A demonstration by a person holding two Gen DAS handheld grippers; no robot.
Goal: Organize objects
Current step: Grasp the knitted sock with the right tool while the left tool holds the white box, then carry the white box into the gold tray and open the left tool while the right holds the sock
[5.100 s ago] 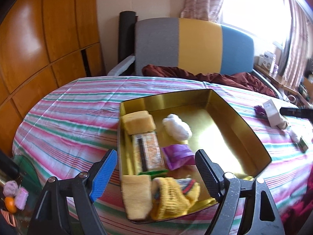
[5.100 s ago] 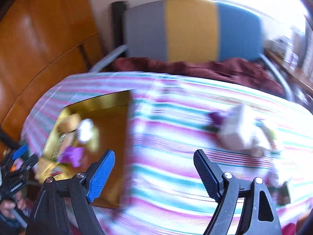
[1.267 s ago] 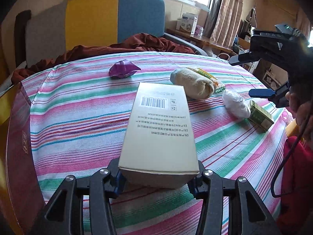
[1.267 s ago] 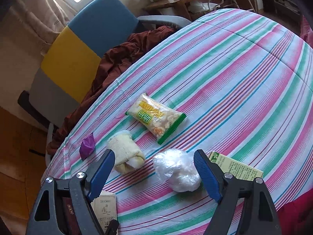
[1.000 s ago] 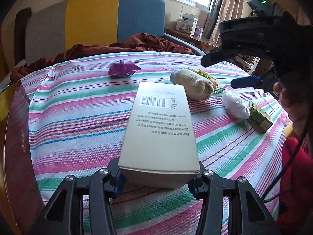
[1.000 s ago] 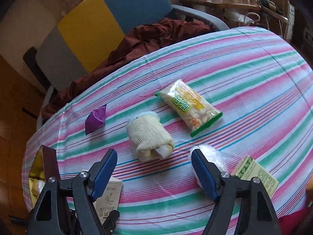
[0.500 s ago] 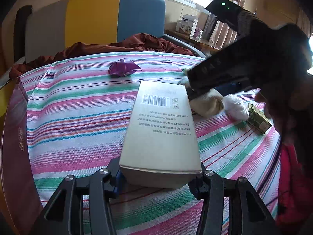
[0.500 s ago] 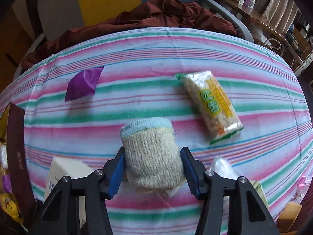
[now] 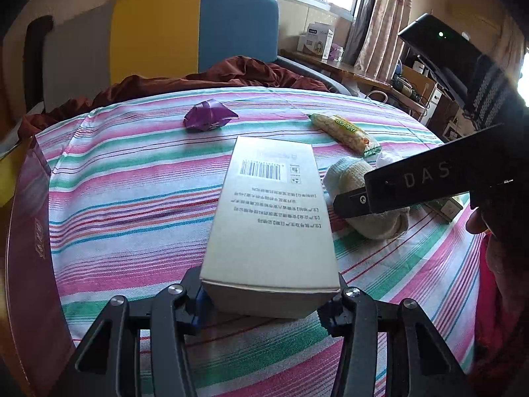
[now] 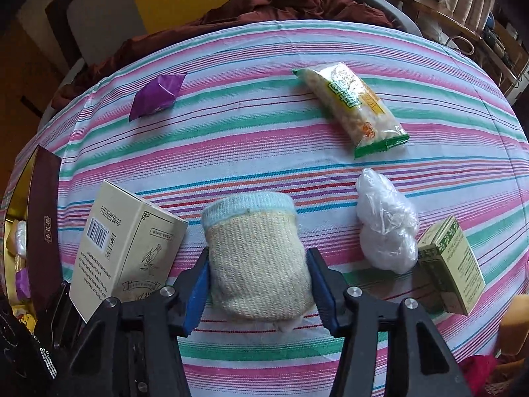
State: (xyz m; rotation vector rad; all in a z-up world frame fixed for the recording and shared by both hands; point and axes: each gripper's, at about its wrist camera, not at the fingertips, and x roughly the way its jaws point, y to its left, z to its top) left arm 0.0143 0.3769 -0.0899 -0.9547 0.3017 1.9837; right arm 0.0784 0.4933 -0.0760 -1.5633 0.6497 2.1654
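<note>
My left gripper is shut on a long cream carton with a barcode, held just above the striped table; the carton also shows in the right wrist view. My right gripper is shut on a rolled beige sock with a pale blue cuff; the sock shows to the right of the carton in the left wrist view. The gold tin with its dark red wall stands at the left table edge and holds several items.
On the striped cloth lie a purple wrapper, a yellow-green snack packet, a crumpled clear plastic bag and a small green box. A dark red blanket and a multicoloured chair stand behind the table.
My right gripper came down from above and closed on the rolled sock, then lifted it slightly toward me. My left gripper keeps hold of the carton, almost still.
</note>
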